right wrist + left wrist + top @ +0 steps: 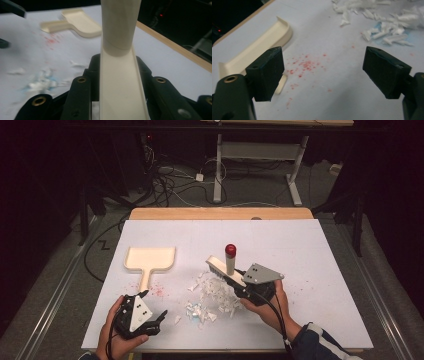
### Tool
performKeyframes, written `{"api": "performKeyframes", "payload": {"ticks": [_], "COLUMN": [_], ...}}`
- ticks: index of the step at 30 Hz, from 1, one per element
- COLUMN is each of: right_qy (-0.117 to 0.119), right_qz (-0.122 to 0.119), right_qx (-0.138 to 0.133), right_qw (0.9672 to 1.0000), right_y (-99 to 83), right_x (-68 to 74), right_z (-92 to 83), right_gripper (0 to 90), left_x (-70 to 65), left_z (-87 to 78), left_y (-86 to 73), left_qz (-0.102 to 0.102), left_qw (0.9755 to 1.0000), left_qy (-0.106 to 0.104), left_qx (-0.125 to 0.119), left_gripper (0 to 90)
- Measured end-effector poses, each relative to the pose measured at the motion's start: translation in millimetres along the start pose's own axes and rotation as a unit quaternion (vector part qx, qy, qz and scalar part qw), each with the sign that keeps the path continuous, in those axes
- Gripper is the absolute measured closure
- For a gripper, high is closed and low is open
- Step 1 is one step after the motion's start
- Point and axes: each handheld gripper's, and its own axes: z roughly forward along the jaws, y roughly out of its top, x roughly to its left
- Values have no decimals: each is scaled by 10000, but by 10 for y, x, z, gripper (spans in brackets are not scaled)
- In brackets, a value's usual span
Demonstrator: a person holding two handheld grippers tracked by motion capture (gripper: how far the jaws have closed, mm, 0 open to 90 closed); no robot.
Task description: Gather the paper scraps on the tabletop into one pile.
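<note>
- A dark room with floor cables framed one white-covered table (310, 270) filling the middle of the high view.
- Left of centre lay one cream dustpan (150, 260), mouth toward the top of the frame, handle toward the bottom, with red specks (157, 291) just beside the handle.
- At lower left, the left gripper (155, 315) rested low with its jaws wide and nothing between them, near the dustpan handle.
- In the lower middle sat one loose heap of white paper scraps (210, 295), too many to count.
- Right of centre, the right gripper (240, 287) was clamped narrowly on the back of one cream hand brush (225, 270), its red-tipped handle upright, bristles over the heap.
- The sweeping step appeared to be in hand; next, the left gripper would likely need to take the dustpan handle and set the pan beside the scraps.
</note>
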Motion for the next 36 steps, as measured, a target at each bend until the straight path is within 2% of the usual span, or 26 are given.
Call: {"api": "performKeyframes", "payload": {"ticks": [2, 3, 4, 5, 6, 7, 8, 9, 11, 15, 16, 20, 22, 23, 25, 29, 31, 35, 36], "right_qy": [391, 391, 617, 743, 743, 860, 1031, 1031, 1243, 1562, 1710, 1795, 1832, 1813, 1667, 1432, 1225, 1012, 927], "right_qz": [85, 85, 127, 114, 114, 120, 85, 85, 15, -44, -48, -122, -78, -61, -182, -122, -101, -21, 34], "right_qx": [-119, -119, -152, -136, -136, -133, -117, -117, -82, -51, 2, 101, 181, 123, 146, 293, 368, 508, 589], "right_qw": [9991, 9991, 9979, 9971, 9971, 9961, 9946, 9946, 9922, 9877, 9853, 9836, 9829, 9833, 9857, 9892, 9917, 9936, 9939], "right_y": [47, 47, 68, 78, 78, 83, 82, 82, 74, 47, 18, -40, -85, -102, -95, -93, -93, -112, -114], "right_x": [121, 121, 233, 293, 293, 360, 499, 499, 626, 840, 931, 1028, 1051, 1049, 1024, 882, 809, 638, 551], "right_z": [-30, -30, -15, 4, 4, 26, 75, 75, 135, 237, 288, 364, 429, 448, 453, 447, 449, 435, 420], "right_gripper": [677, 677, 677, 676, 676, 676, 676, 676, 676, 677, 677, 676, 677, 678, 677, 677, 677, 674, 675], "left_x": [61, 80, 92, 107, 126, 145, 161, 171, 186, 175, 170, 169, 165, 159, 146, 117, 100, 75, 67], "left_z": [-49, -64, -77, -87, -96, -104, -109, -112, -106, -82, -79, -84, -75, -69, -61, -40, -34, -25, -15], "left_y": [2, -2, -9, -15, -25, -36, -47, -56, -74, -92, -94, -100, -101, -101, -98, -93, -88, -82, -83], "left_qz": [-83, -135, -192, -190, -233, -295, -339, -358, -406, -327, -315, -367, -361, -357, -316, -271, -226, -197, -195], "left_qw": [9998, 9996, 9995, 9994, 9992, 9990, 9987, 9986, 9982, 9987, 9987, 9985, 9986, 9987, 9990, 9993, 9995, 9997, 9997], "left_qy": [126, 163, 188, 253, 296, 313, 341, 363, 413, 395, 393, 401, 382, 373, 326, 246, 211, 145, 125], "left_qx": [-141, -172, -143, -118, -130, -145, -151, -151, -130, -50, -39, -75, -55, -52, -34, 19, 46, 39, 36], "left_gripper": [165, 165, 165, 165, 165, 166, 166, 166, 165, 165, 165, 165, 165, 165, 165, 165, 165, 166, 166]}}
